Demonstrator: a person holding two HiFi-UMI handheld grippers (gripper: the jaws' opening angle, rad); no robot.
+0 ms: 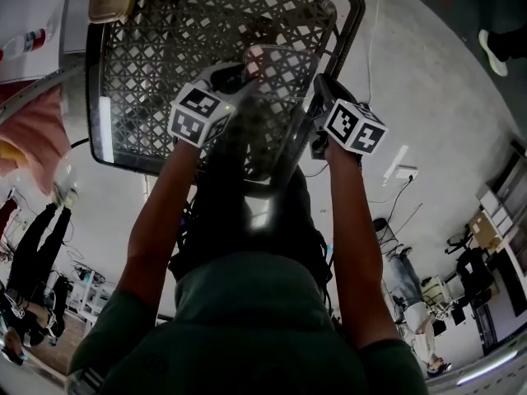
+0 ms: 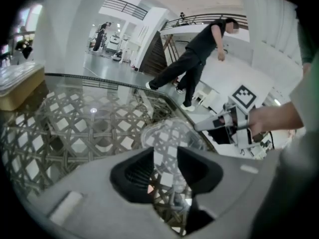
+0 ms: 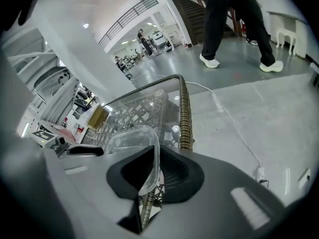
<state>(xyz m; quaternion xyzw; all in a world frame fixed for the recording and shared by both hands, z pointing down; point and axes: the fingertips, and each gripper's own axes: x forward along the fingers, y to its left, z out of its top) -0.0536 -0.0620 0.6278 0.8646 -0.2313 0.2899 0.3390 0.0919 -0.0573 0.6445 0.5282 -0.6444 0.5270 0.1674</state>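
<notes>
Likely light, bendy and slick, the clear tub [image 3: 130,138] over the basket [image 1: 140,81] is clamped by its rims in the jaws of the left gripper [image 2: 165,169] and right gripper [image 3: 155,172].

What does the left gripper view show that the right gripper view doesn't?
Only the left gripper view shows the right gripper from outside, with its marker cube and the hand holding it. Only the right gripper view shows the white cable trailing across the floor beside the basket. Both views show the clear tub clamped between that view's own jaws, with the lattice basket behind it.
</notes>
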